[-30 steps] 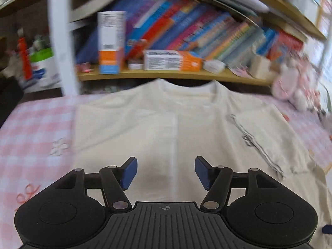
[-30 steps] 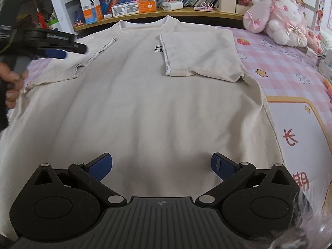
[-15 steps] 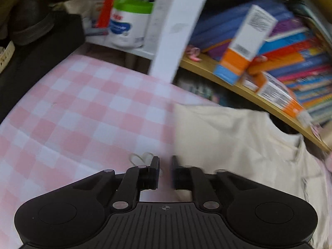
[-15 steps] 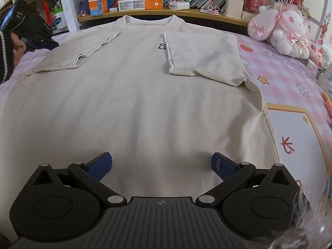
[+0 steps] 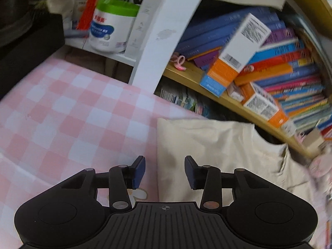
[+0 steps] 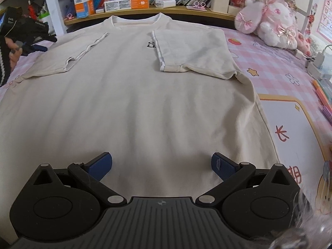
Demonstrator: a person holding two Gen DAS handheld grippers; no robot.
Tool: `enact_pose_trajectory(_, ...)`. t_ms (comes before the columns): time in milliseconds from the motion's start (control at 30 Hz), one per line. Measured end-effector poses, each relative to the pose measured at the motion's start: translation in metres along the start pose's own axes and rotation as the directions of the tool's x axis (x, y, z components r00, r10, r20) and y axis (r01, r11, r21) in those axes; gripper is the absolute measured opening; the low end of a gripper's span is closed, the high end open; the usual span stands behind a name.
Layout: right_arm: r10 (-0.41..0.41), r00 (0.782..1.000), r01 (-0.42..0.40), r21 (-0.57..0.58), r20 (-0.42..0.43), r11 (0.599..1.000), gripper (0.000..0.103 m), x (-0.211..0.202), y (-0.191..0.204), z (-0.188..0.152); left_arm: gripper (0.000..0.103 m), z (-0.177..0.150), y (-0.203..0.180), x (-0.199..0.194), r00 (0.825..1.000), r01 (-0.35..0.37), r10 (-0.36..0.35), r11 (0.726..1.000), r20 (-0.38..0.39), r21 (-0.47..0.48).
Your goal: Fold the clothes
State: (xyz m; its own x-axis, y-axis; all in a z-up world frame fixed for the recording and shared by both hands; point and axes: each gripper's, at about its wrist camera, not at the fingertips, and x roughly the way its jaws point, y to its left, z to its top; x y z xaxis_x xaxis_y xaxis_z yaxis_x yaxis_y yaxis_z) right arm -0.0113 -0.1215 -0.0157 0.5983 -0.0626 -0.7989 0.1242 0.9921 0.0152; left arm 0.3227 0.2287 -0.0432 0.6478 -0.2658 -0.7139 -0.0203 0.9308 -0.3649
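One cream T-shirt flat on pink checked cloth, collar toward bookshelf. Two sleeves folded inward. Two claws. Right claw released, spread wide above shirt hem, nothing between pads; unchanged from second ago. Left claw at shirt's shoulder edge, jaws opening, gripping nothing; second ago it hung over shirt's middle, then nearly clenched. One plush rabbit at right.

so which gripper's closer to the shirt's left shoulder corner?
Left. The left gripper hangs at the shoulder corner, jaws opening, empty; the right gripper is over the hem.
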Motion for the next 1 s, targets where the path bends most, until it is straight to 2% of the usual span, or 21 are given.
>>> enact_pose_trajectory(67, -0.008, 1.000, 0.008, 0.010, -0.001, 1.000, 0.103, 0.000, 0.001, 0.000, 0.037, -0.001, -0.003, 0.001, 1.000, -0.017, 0.017, 1.000, -0.007, 0.024)
enact_pose_trajectory(100, -0.011, 1.000, 0.011, 0.016, -0.002, 1.000, 0.103, 0.001, 0.001, 0.001, 0.030, -0.001, -0.003, 0.002, 1.000, -0.022, 0.023, 0.999, -0.013, 0.035)
enact_pose_trajectory(133, -0.014, 1.000, 0.014, 0.019, -0.003, 1.000, 0.103, 0.001, 0.001, 0.001, 0.006, -0.001, -0.004, 0.002, 0.999, -0.027, 0.028, 0.999, -0.019, 0.046)
enact_pose_trajectory(167, -0.017, 1.000, 0.017, 0.023, -0.003, 1.000, 0.103, 0.001, 0.001, 0.001, 0.001, -0.003, -0.006, 0.001, 0.999, -0.026, 0.028, 0.997, -0.028, 0.068)
enact_pose_trajectory(233, -0.022, 1.000, 0.022, 0.029, -0.004, 0.999, 0.103, 0.002, 0.001, 0.002, 0.000, -0.006, -0.009, 0.000, 0.998, -0.025, 0.030, 0.994, -0.046, 0.111)
enact_pose_trajectory(300, -0.025, 1.000, 0.025, 0.036, -0.007, 0.999, 0.103, 0.002, 0.000, 0.003, 0.000, -0.007, -0.013, -0.003, 0.997, -0.071, 0.076, 0.984, -0.027, 0.164)
enact_pose_trajectory(367, -0.025, 1.000, 0.025, 0.044, -0.009, 0.999, 0.103, 0.003, -0.001, 0.003, 0.000, 0.003, -0.008, -0.001, 0.993, -0.118, 0.119, 0.982, -0.003, 0.149)
enact_pose_trajectory(433, -0.027, 1.000, 0.028, 0.040, -0.009, 0.999, 0.103, 0.003, -0.001, 0.003, 0.000, 0.014, -0.003, 0.009, 0.993, -0.114, 0.118, 0.984, -0.021, 0.138)
enact_pose_trajectory(533, -0.027, 1.000, 0.028, 0.039, -0.004, 0.999, 0.103, 0.003, -0.002, 0.002, 0.000, 0.012, -0.015, 0.016, 0.990, -0.140, 0.142, 0.964, 0.005, 0.225)
enact_pose_trajectory(700, -0.028, 1.000, 0.028, 0.039, -0.003, 0.999, 0.103, 0.004, -0.003, 0.002, 0.001, 0.011, -0.005, 0.012, 0.992, -0.129, 0.129, 0.980, 0.008, 0.155)
enact_pose_trajectory(1000, -0.023, 1.000, 0.022, 0.027, 0.021, 0.999, 0.103, 0.004, -0.005, 0.001, 0.001, 0.011, -0.002, 0.008, 0.989, -0.147, 0.149, 0.977, -0.002, 0.152)
